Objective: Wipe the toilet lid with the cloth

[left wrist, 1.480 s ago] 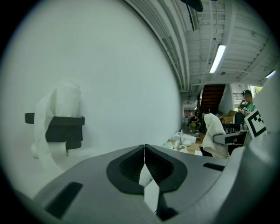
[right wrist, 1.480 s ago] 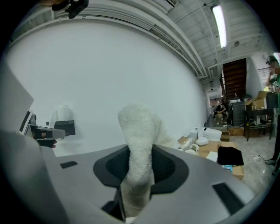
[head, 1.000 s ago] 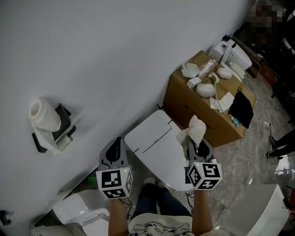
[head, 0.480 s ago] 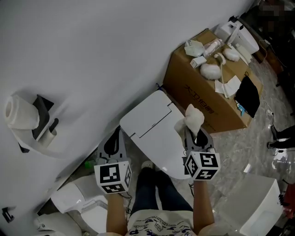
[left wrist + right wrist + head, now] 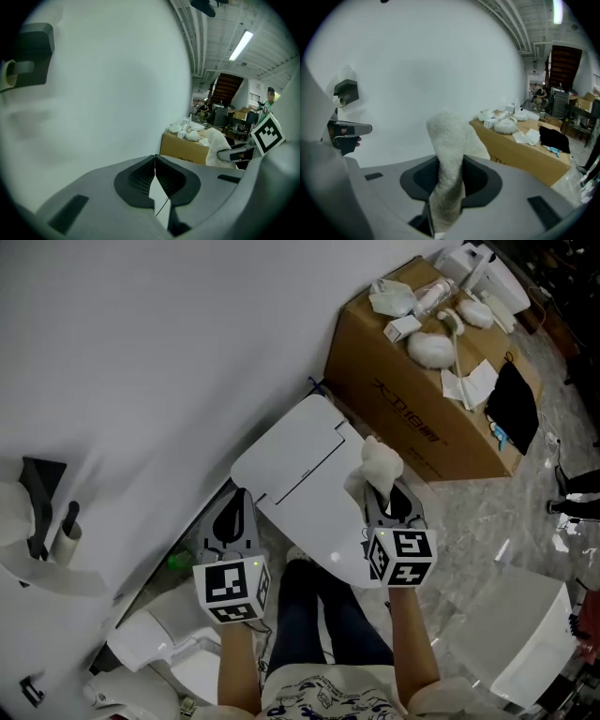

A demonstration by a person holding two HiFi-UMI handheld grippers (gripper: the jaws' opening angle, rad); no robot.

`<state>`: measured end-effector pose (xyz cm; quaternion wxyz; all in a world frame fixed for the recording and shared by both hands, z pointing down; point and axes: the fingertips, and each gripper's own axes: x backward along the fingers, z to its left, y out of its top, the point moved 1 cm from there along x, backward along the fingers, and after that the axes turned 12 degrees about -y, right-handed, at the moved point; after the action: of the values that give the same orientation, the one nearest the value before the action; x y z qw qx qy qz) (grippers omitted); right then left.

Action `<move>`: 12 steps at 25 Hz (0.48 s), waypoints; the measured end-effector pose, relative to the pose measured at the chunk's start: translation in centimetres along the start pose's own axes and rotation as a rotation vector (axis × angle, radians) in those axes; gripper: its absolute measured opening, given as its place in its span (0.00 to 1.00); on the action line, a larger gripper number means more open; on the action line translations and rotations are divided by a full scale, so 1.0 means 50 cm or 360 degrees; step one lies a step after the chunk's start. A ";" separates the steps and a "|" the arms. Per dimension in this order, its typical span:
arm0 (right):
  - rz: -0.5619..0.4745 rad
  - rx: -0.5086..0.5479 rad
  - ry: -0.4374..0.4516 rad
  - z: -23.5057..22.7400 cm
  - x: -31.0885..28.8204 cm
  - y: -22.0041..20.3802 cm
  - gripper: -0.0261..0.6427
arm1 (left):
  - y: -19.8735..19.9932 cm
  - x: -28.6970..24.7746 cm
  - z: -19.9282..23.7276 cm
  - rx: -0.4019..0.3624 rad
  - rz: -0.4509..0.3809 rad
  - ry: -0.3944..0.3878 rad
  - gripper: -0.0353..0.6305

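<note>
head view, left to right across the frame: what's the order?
toilet paper holder → left gripper → toilet lid → right gripper holding the cloth → cardboard box

white cloth [image 5: 380,461], white toilet lid [image 5: 292,470], brown box [image 5: 398,413]

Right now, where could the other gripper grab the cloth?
Probably the fluffy free end of the cloth, which pokes out past the right gripper. The left gripper, shut now, could open and come in from the left, since that end stands up free.
</note>
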<state>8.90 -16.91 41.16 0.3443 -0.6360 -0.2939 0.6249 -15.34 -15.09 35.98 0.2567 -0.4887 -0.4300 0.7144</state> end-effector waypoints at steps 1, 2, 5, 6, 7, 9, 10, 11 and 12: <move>0.0018 -0.0002 -0.0003 -0.001 -0.012 -0.011 0.21 | -0.009 -0.011 0.001 0.0003 0.0012 -0.0006 0.07; 0.0036 -0.0005 -0.0005 -0.001 -0.024 -0.022 0.21 | -0.018 -0.022 0.003 0.0005 0.0026 -0.0011 0.07; 0.0095 -0.0004 -0.0006 -0.003 -0.062 -0.056 0.21 | -0.049 -0.051 0.007 0.0010 0.0072 -0.0018 0.07; 0.0116 0.0002 -0.0009 -0.004 -0.075 -0.068 0.21 | -0.060 -0.060 0.008 0.0015 0.0089 -0.0020 0.07; 0.0137 0.0009 -0.0012 -0.005 -0.089 -0.079 0.21 | -0.071 -0.068 0.009 0.0021 0.0106 -0.0023 0.07; 0.0173 0.0013 -0.0017 -0.005 -0.115 -0.102 0.21 | -0.093 -0.081 0.012 0.0032 0.0137 -0.0031 0.07; 0.0189 0.0013 -0.0019 -0.004 -0.127 -0.113 0.21 | -0.103 -0.087 0.013 0.0035 0.0151 -0.0036 0.07; 0.0206 0.0013 -0.0022 -0.004 -0.139 -0.124 0.21 | -0.113 -0.092 0.013 0.0036 0.0165 -0.0041 0.07; 0.0222 0.0014 -0.0027 -0.006 -0.151 -0.135 0.21 | -0.122 -0.098 0.014 0.0036 0.0178 -0.0044 0.07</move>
<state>9.21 -19.00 51.07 0.3003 -0.6481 -0.2488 0.6541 -14.37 -16.16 43.73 0.2160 -0.4992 -0.3975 0.7391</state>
